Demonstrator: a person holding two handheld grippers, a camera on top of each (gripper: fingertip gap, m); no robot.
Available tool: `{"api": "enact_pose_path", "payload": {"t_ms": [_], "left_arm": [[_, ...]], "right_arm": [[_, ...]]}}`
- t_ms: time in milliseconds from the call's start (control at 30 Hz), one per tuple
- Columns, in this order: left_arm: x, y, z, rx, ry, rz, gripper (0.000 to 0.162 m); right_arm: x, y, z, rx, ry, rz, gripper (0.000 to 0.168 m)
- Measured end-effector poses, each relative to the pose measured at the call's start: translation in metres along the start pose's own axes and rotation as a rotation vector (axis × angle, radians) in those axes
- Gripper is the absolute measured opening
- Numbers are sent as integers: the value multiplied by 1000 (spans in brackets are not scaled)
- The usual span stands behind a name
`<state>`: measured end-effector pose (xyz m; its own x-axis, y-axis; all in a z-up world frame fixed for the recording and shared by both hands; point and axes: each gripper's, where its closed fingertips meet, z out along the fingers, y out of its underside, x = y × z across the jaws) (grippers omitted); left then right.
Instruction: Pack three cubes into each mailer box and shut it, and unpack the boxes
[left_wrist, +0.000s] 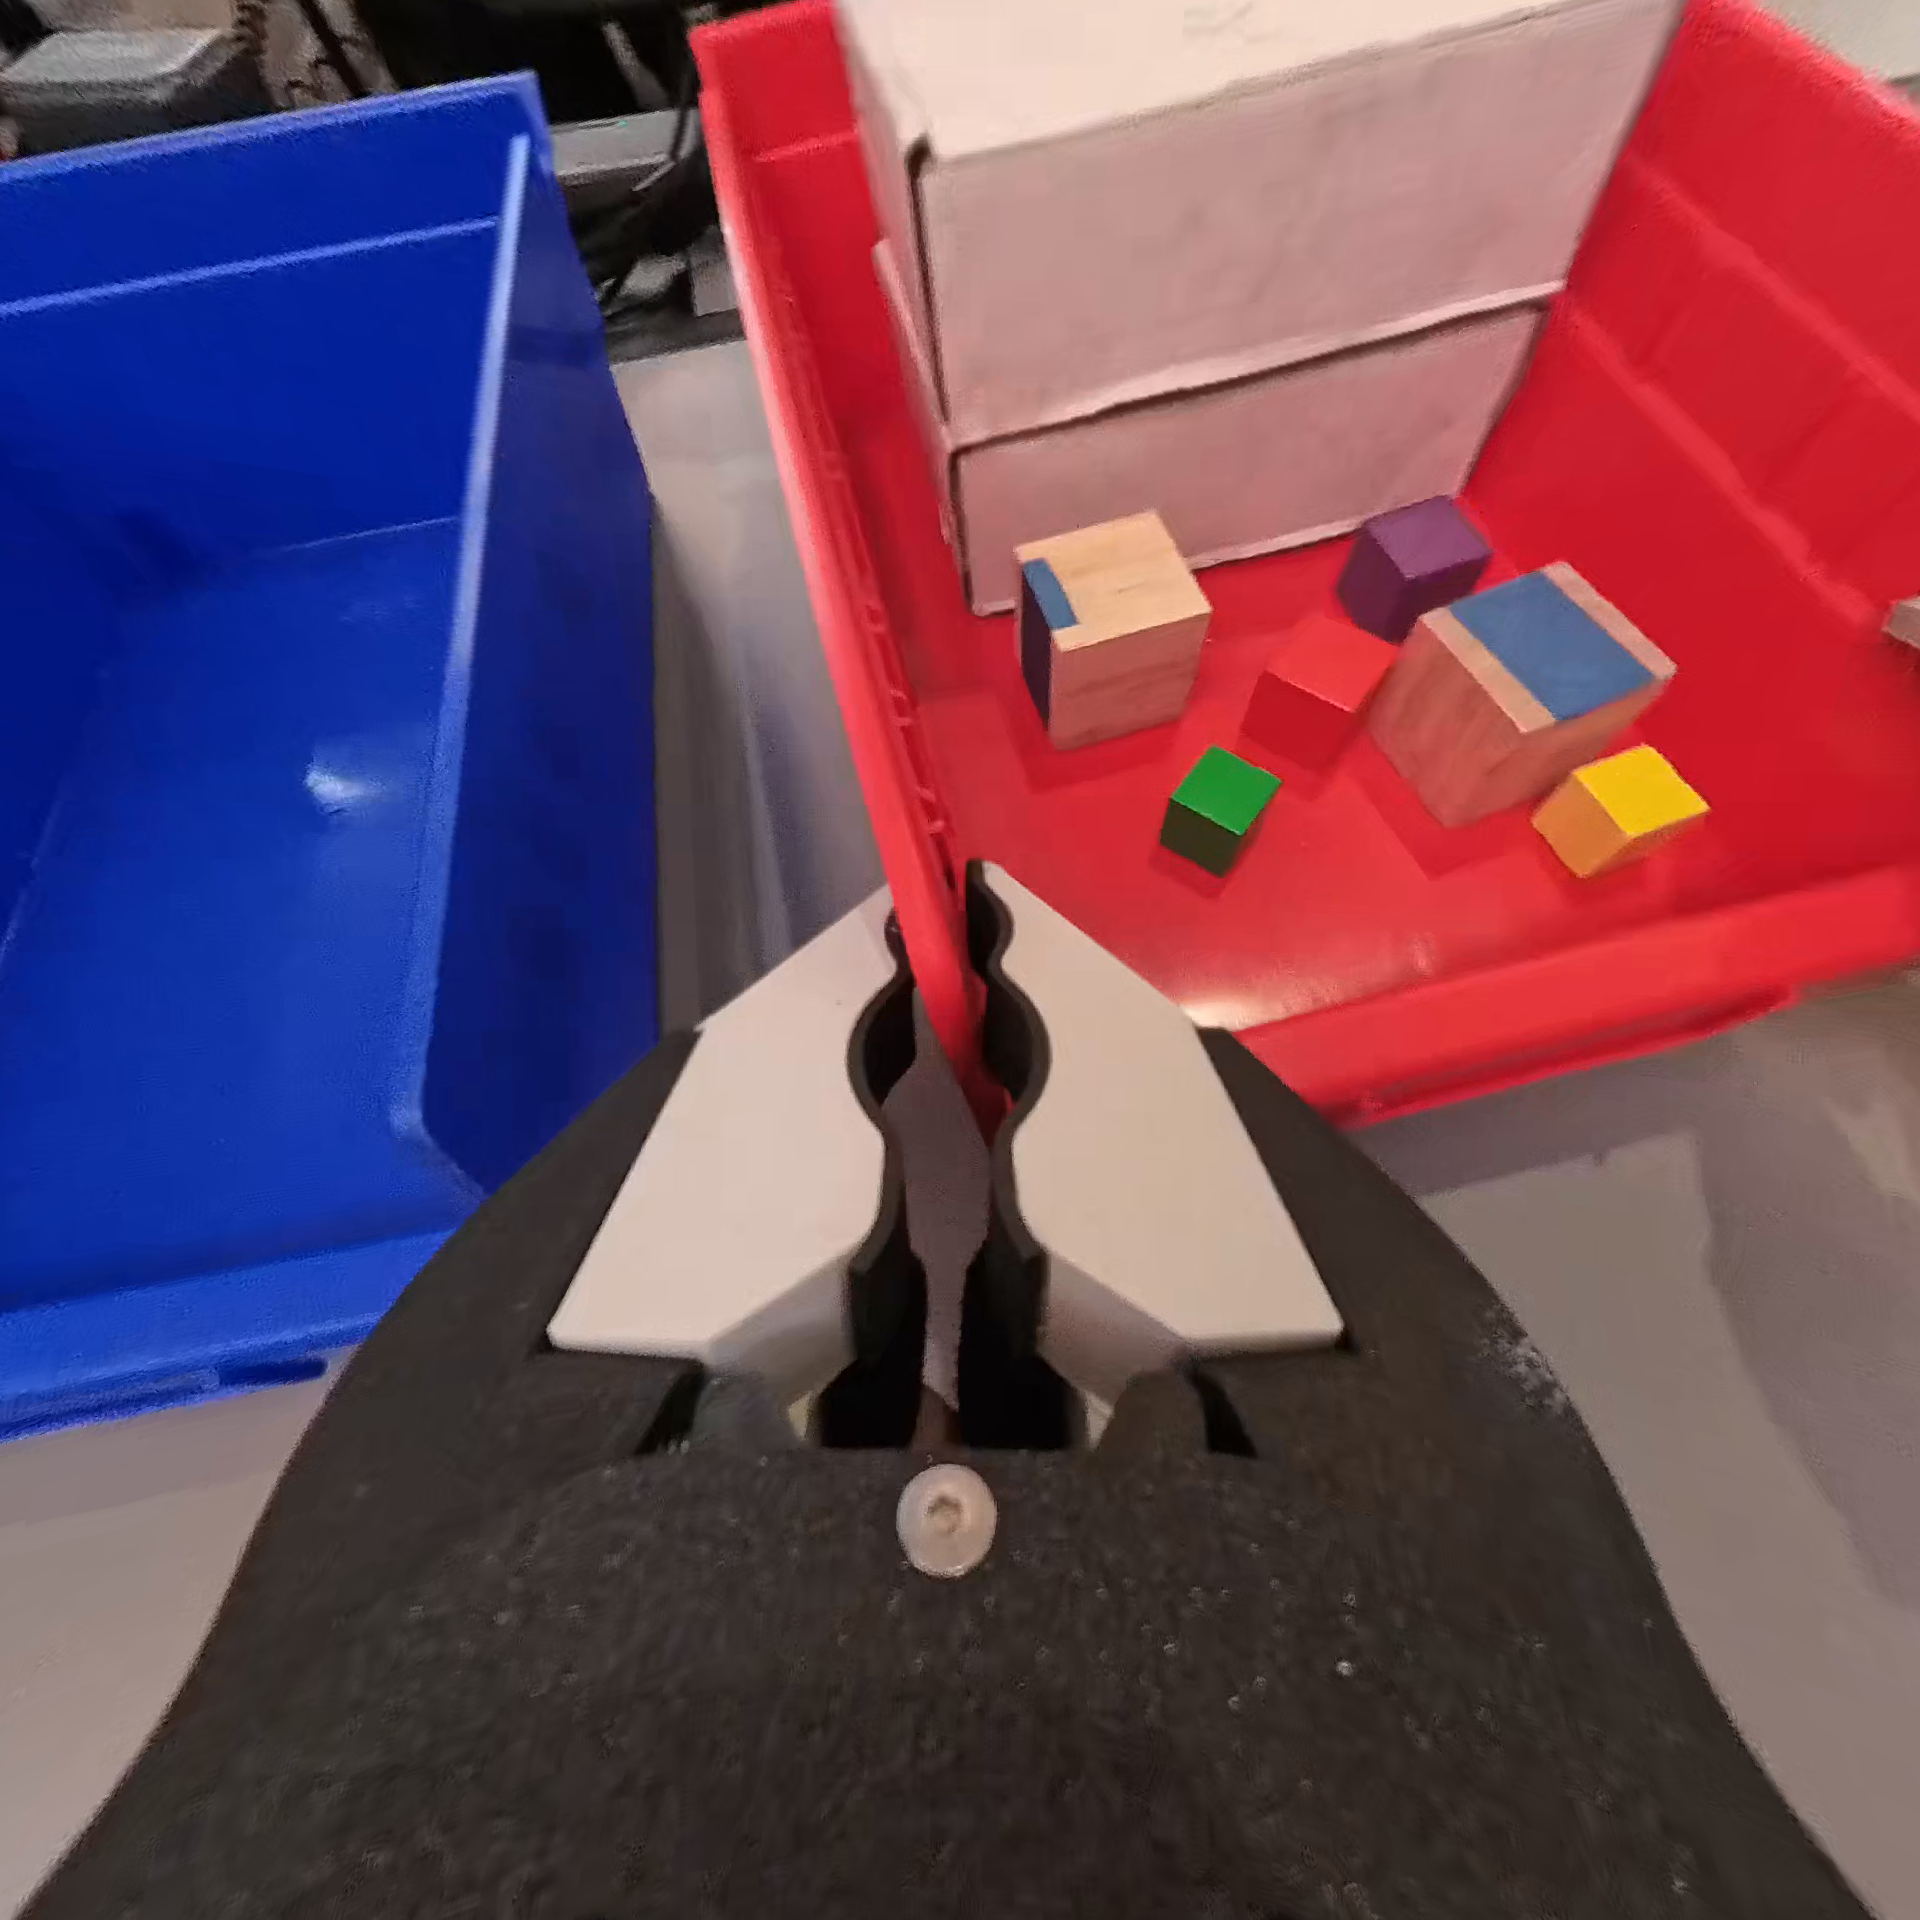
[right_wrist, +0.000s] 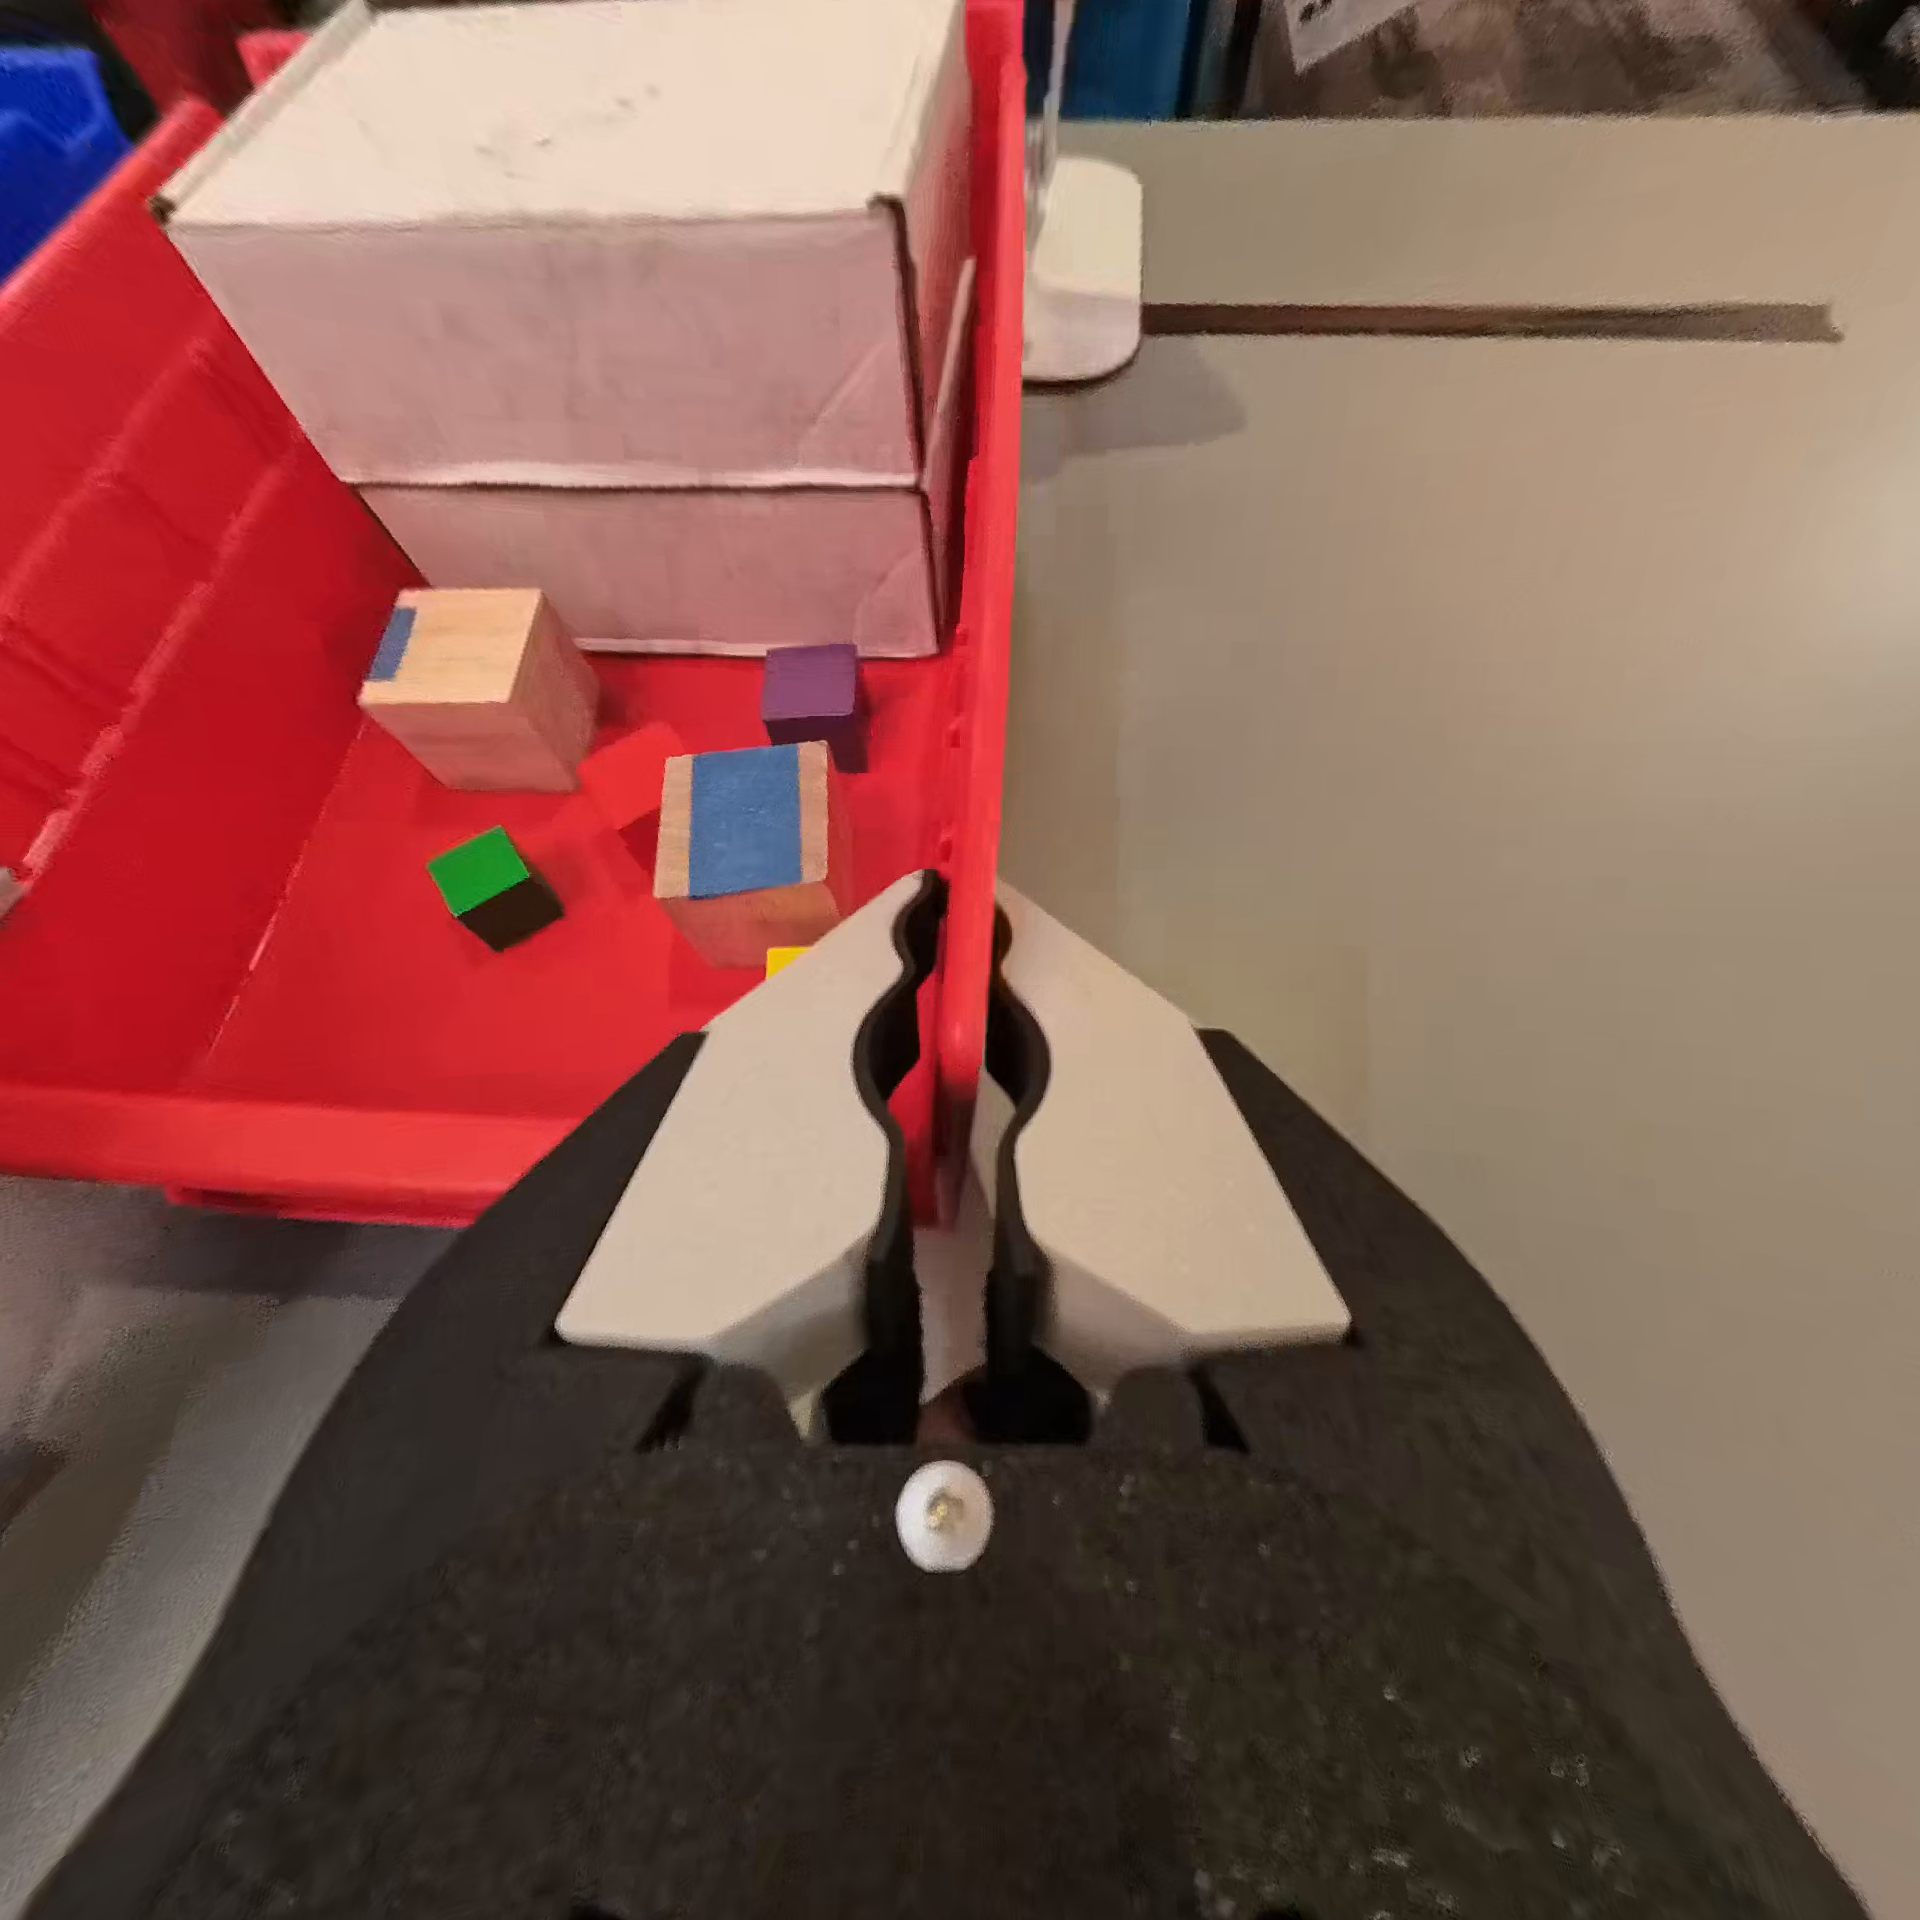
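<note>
Both tools, left tool (left_wrist: 940, 997) and right tool (right_wrist: 961, 997), pinch the red bin's (left_wrist: 1558, 1023) walls; uneven lifting could topple the stacked boxes (left_wrist: 1236, 270).

We've got the right gripper (right_wrist: 961, 935) clamped on the red bin (right_wrist: 125, 623) at its right wall, near the front right corner, one finger inside, one outside. Two white mailer boxes (right_wrist: 582, 343) stacked & shut at the back of the bin, against the right wall. On the bin floor: two wood blocks w/ blue patches (right_wrist: 743, 821), plus purple cube (right_wrist: 810, 681), green cube (right_wrist: 483, 873), red cube (right_wrist: 629, 774). Yellow cube (right_wrist: 784, 961) mostly hidden behind the finger. Bin sits on a grey desk (right_wrist: 1455, 727).
</note>
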<state>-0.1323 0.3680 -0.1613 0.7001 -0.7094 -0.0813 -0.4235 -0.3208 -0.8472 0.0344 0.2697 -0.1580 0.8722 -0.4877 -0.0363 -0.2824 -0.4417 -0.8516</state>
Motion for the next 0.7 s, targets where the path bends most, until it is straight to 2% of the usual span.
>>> {"api": "enact_pose_path", "payload": {"t_ms": [67, 133, 200, 267, 333, 433, 500, 567, 700], "left_arm": [[4, 1, -7, -7, 49, 40, 13], [7, -5, -24, 21, 92, 33, 45], [-4, -21, -54, 90, 85, -1, 53], [-41, -36, -85, 171, -3, -40, 56], [-94, -33, -104, 203, -105, -78, 66], [-184, 5, -101, 128, -218, -136, 71], [-228, 26, -94, 96, -249, -197, 75], [-244, 38, -81, 65, -216, -218, 80], [-269, 43, -58, 37, -247, -229, 65]], "right_arm": [[-1, 1, 0, 8, -1, -22, 4], [-3, 0, -3, 18, -56, -17, 5], [0, -3, -14, 27, -83, -48, 19], [11, -13, -32, 83, -76, -94, 36], [19, -26, -53, 163, -73, -106, 39], [19, -45, -82, 267, -54, -165, 41], [4, -50, -98, 327, -83, -217, 41], [-18, -50, -110, 375, -120, -268, 40], [-87, -25, -125, 374, -302, -298, 39]]}}
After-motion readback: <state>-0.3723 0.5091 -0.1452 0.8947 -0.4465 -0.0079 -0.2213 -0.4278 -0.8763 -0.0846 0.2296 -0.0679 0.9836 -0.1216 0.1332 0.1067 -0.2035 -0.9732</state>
